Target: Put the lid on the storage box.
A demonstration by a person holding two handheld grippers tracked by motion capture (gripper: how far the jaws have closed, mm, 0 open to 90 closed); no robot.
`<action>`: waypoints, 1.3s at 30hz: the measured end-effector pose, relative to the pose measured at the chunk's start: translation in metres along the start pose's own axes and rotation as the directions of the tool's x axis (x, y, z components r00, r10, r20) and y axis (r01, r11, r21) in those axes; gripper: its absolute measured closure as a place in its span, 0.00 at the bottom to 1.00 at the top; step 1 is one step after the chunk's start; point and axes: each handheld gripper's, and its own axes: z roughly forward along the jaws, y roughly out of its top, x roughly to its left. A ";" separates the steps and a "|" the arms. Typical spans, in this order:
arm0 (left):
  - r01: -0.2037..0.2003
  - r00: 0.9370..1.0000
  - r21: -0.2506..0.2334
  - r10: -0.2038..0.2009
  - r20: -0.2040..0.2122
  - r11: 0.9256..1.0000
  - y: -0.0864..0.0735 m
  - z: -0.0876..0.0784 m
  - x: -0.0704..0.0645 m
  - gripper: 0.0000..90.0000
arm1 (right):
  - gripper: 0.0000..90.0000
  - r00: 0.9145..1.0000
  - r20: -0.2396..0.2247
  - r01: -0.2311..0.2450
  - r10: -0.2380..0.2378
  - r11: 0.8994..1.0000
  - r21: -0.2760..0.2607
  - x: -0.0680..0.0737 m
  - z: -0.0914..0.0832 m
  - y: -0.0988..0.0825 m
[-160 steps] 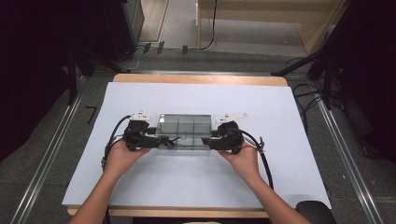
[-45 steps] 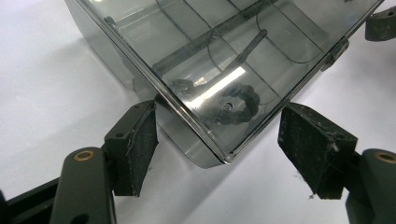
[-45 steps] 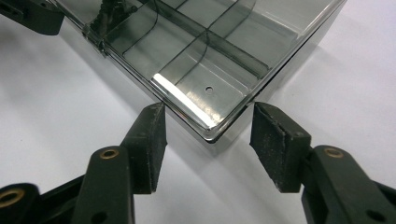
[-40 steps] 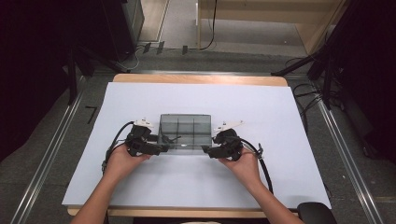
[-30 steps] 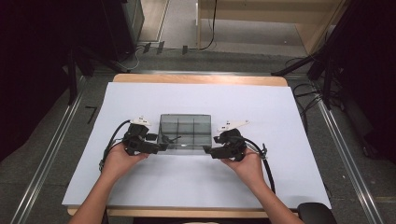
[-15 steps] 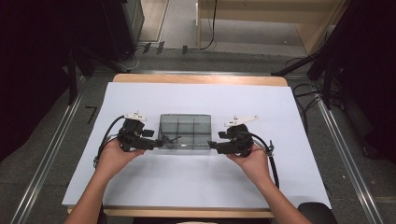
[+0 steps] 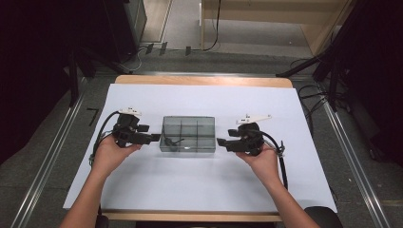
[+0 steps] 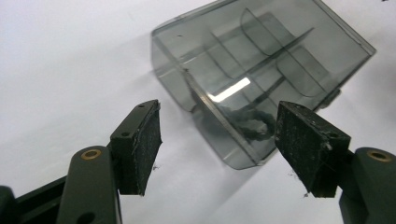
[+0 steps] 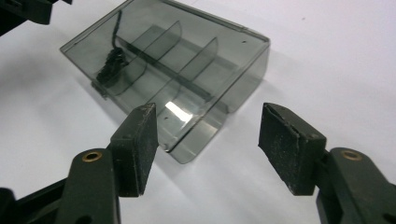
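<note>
Box free on the table, both grippers clear of it

Smoke-grey plastic box (image 7: 188,134) lies flat near the middle of the white table cover (image 7: 204,190), lid closed, its inner dividers showing through the clear walls. A small dark tangle (image 8: 250,123), perhaps a cord or a clip, sits in the compartment at the box's left front corner; the tinted plastic makes it hard to say what it is.

The left gripper (image 7: 154,137) is held level just beside the box's left end, apart from it, in the person's left hand (image 7: 111,151). In the left gripper view its two black jaws stand wide, the near corner of the box lying beyond and between them, with bare white cover between the pads (image 8: 148,140) and the plastic. Nothing is clamped.

The right gripper (image 7: 220,142) is held level off the box's right end, a little farther away than the left one, in the right hand (image 7: 260,156). Its jaws have just been opening and now stand spread, with nothing pressed between them. In the right gripper view one corner of the box lies ahead between the jaw tips, untouched, and the box's far end shows the dark tangle against the wall.

Each gripper's cable trails back along the forearm toward the table's near edge
</note>
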 end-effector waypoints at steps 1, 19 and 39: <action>0.003 1.000 -0.001 -0.003 -0.005 1.000 0.000 0.000 0.002 0.36 | 0.42 1.000 0.007 -0.005 0.005 1.000 0.000 -0.002 -0.001 0.000; 0.026 0.998 -0.023 -0.028 -0.059 0.999 -0.005 0.002 0.028 0.35 | 0.32 0.997 0.073 -0.005 0.007 1.000 -0.030 -0.037 -0.011 -0.002; 0.049 0.996 -0.027 -0.051 -0.073 0.998 -0.011 0.010 0.046 0.35 | 0.32 0.983 0.176 -0.046 0.050 0.999 -0.026 -0.078 -0.011 -0.009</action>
